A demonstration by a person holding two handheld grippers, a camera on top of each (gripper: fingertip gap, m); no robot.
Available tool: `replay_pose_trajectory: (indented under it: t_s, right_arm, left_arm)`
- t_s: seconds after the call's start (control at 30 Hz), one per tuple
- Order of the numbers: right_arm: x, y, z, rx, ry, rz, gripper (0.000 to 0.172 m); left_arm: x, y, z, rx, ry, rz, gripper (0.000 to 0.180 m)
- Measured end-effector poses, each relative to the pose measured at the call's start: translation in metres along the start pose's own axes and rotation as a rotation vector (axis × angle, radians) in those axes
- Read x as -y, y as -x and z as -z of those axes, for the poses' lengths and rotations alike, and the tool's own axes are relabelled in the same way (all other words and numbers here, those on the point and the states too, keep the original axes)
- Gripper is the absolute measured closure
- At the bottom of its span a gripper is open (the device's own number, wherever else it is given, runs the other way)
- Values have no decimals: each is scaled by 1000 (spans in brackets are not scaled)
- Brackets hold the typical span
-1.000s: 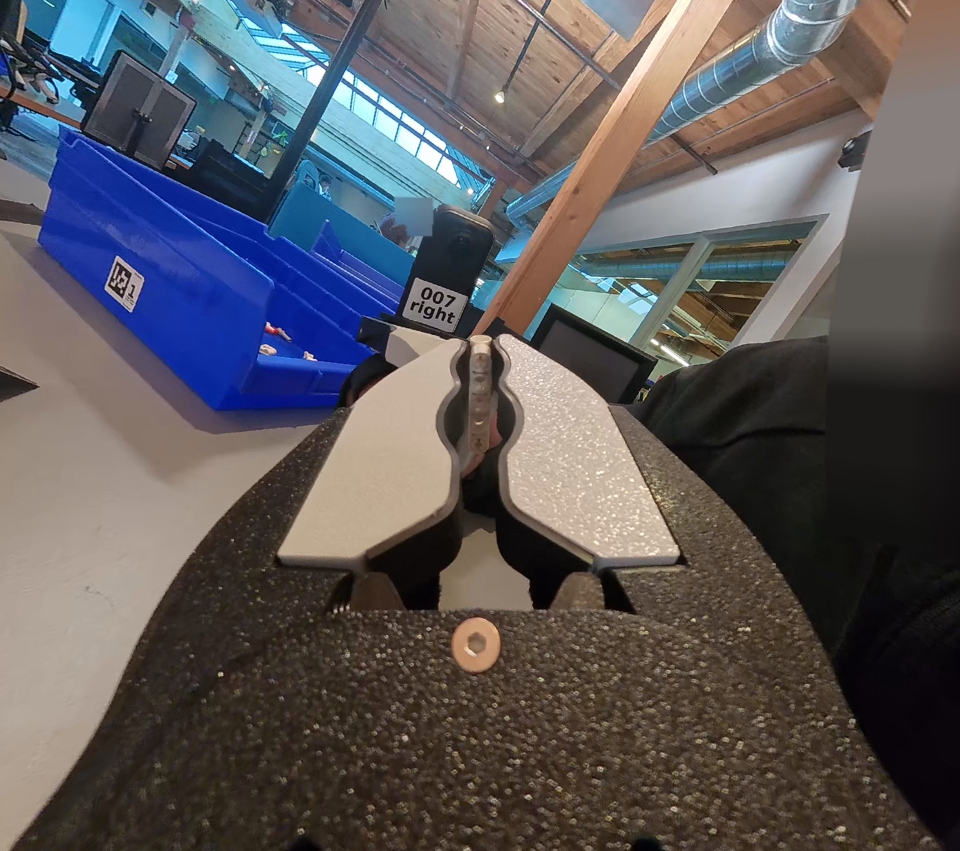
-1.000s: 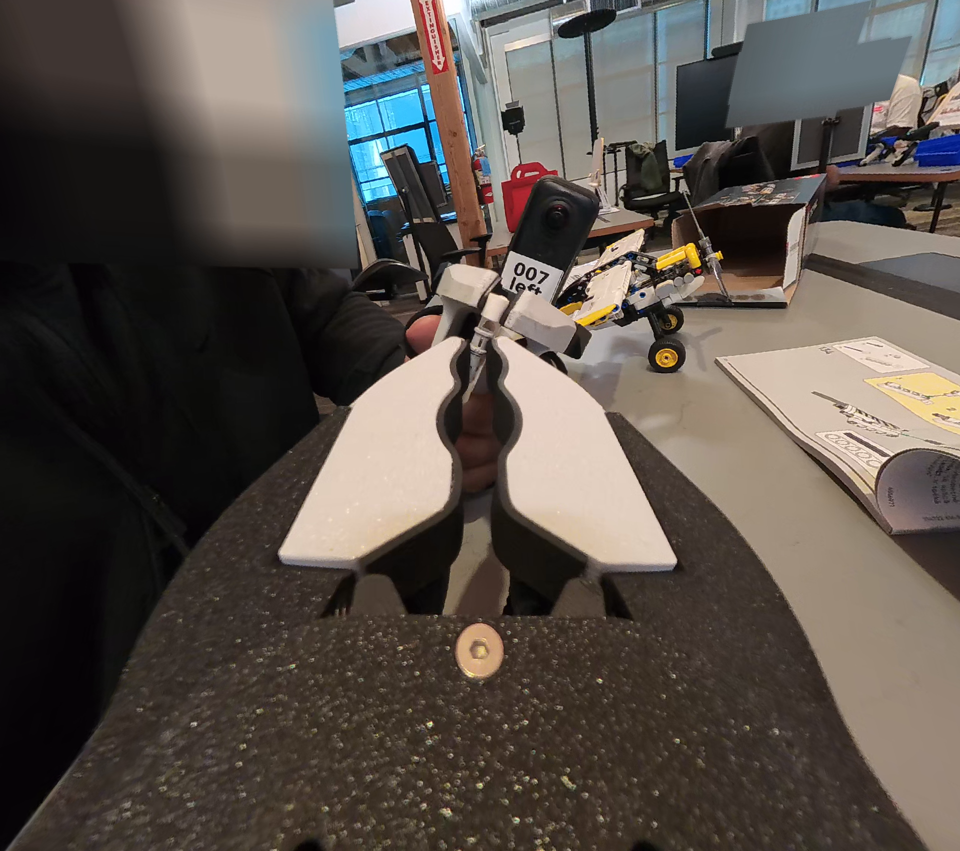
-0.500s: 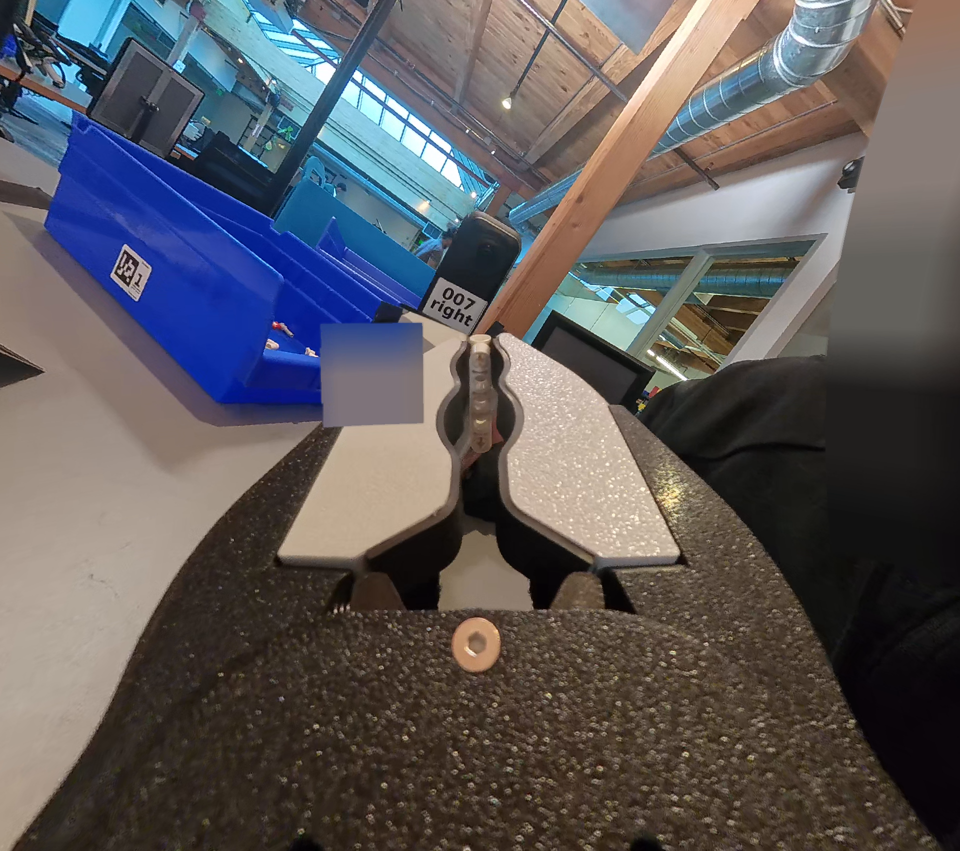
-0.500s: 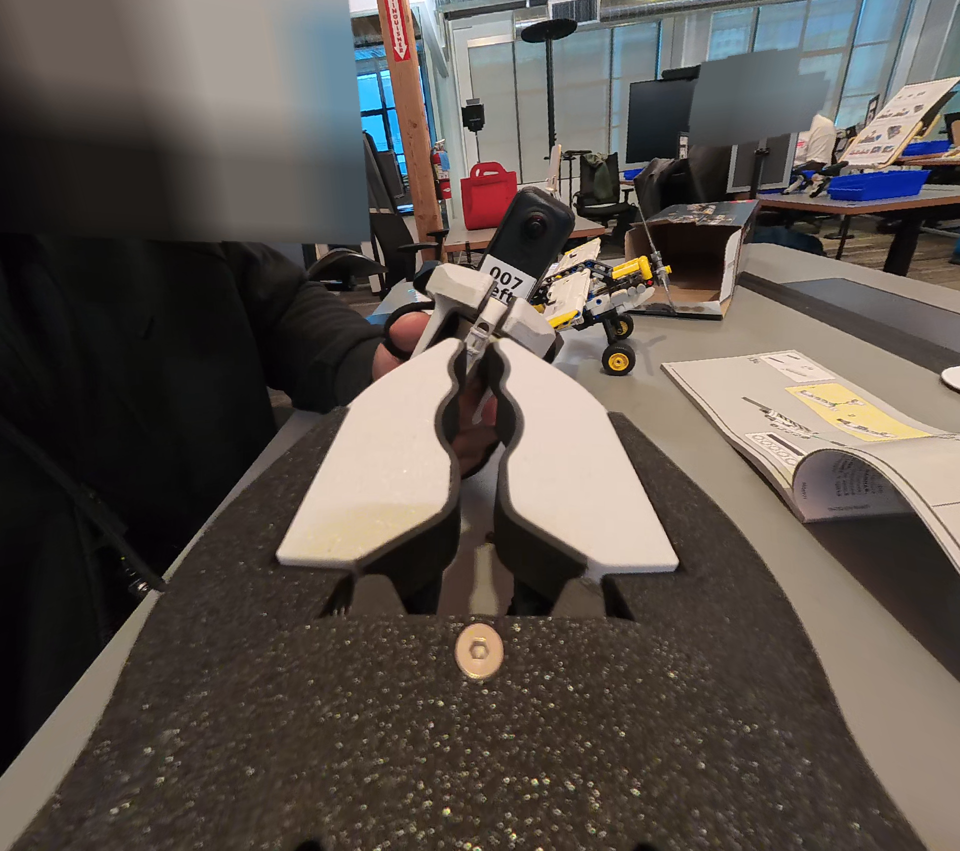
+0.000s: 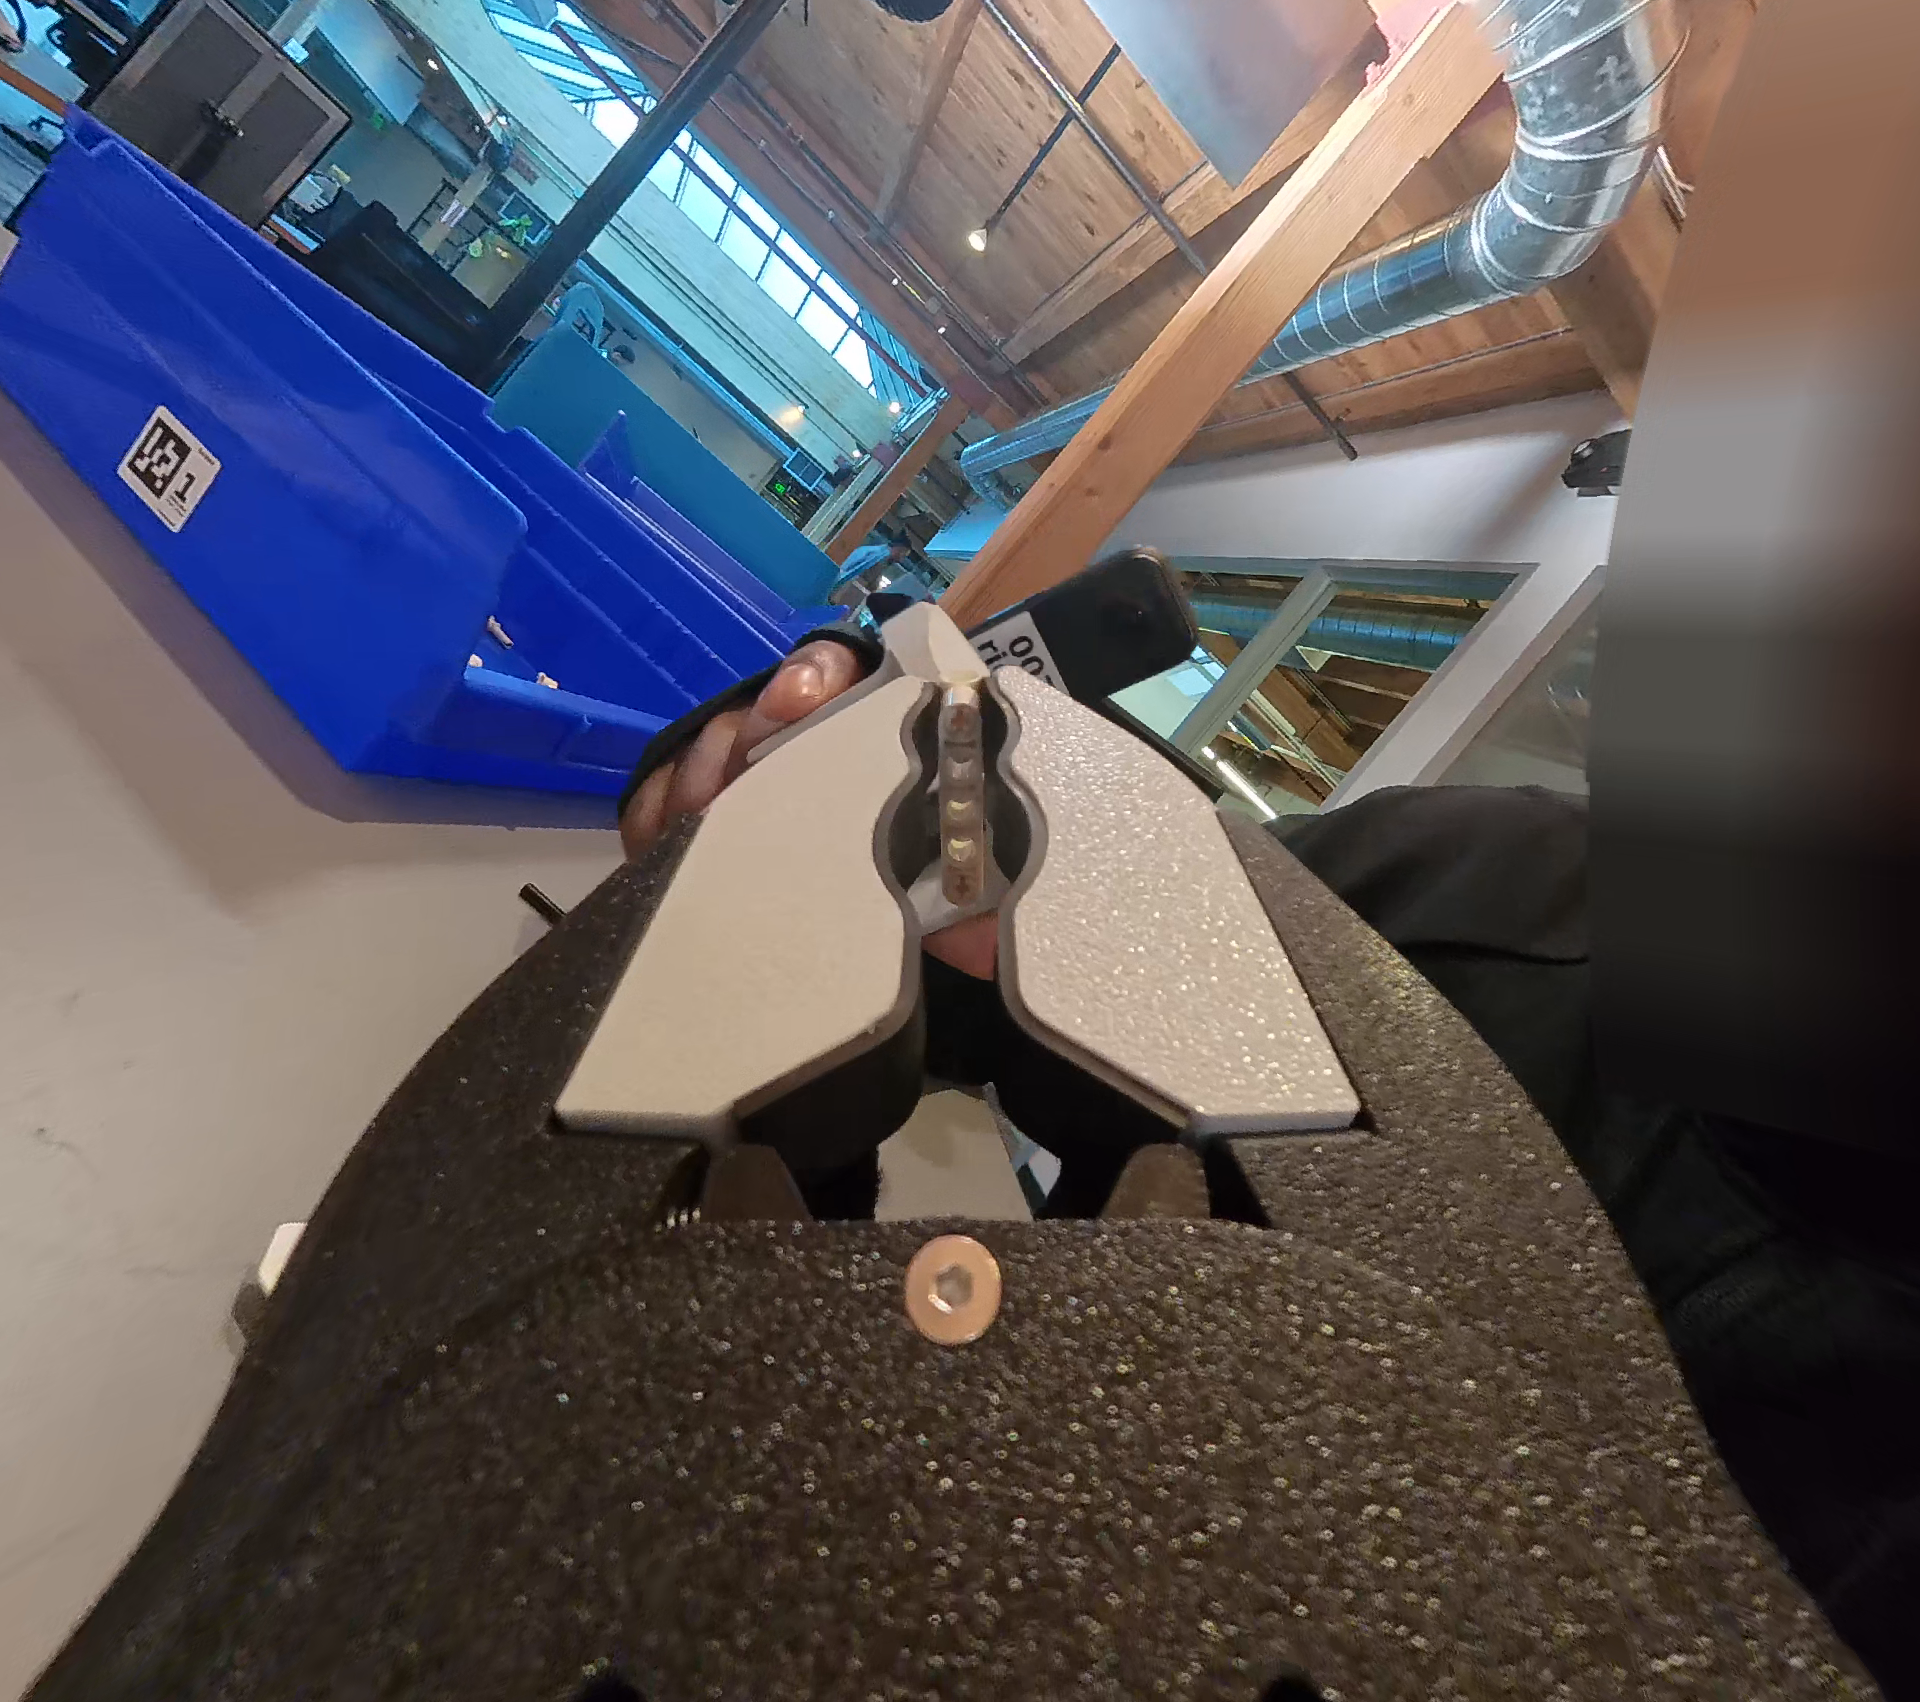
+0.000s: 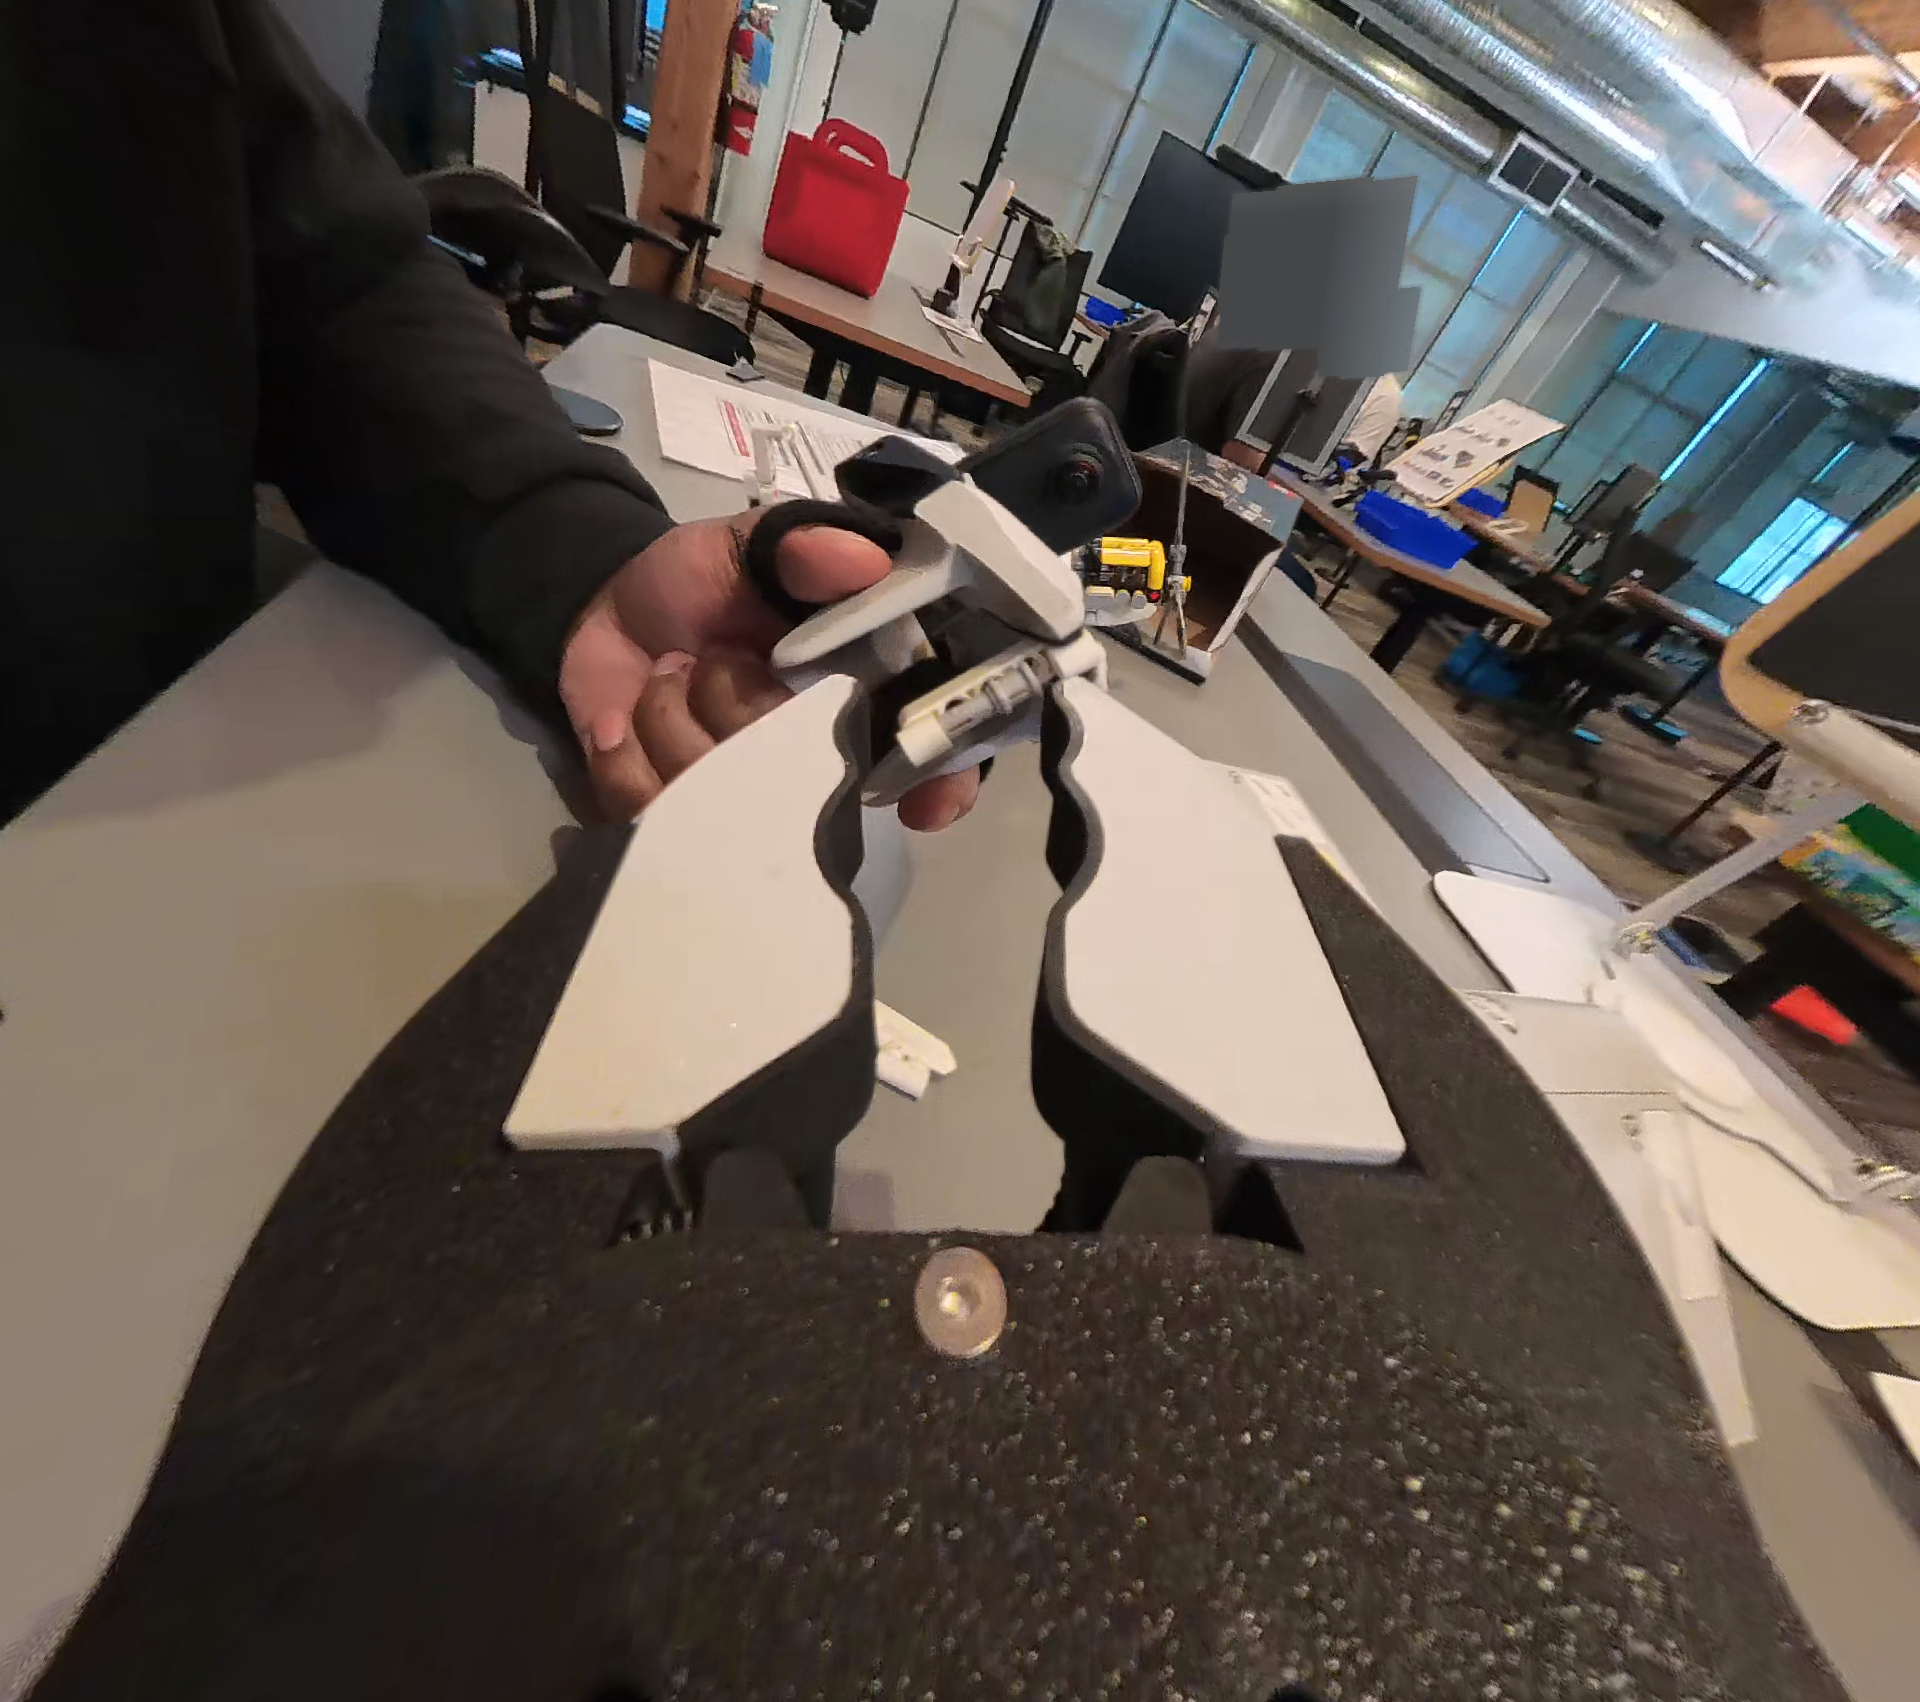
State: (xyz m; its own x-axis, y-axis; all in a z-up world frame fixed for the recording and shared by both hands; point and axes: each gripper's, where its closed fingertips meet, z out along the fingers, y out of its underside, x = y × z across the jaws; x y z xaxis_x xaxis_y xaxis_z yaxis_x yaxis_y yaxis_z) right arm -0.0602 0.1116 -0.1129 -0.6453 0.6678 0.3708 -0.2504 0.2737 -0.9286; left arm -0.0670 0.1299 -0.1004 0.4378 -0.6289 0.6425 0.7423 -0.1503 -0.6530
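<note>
Open-plan office/workshop: desks (image 6: 914, 322), chairs (image 6: 1039, 302), monitor (image 6: 1174, 218), exposed ducts (image 6: 1455, 21), timber ceiling (image 5: 935, 125), blue parts bins (image 5: 312, 509).

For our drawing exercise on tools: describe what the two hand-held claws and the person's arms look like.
Each claw has two flat, pale grey fingers with wavy inner edges, set in a black speckled body with a silver bolt. A black camera bearing a white label sits on top. The person wears a black sleeve and a black finger loop.

Both wrist views sit close behind their fingers, face each other, sharing the grey table (image 6: 260, 821).
</note>
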Motion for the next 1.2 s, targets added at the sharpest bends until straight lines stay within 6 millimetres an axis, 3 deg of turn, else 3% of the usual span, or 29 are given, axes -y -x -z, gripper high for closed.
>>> replay_pose_trajectory:
  t_s: [0.3, 1.2]
  right_arm:
    - [-7, 4, -2, -59, 101, 257, 138]
    - [-10, 3, 4, -32, 156, 325, 144]
  left_arm:
    - [0, 3, -1, 28, 7, 39, 173]
    - [-11, 6, -5, 67, 100, 195, 173]
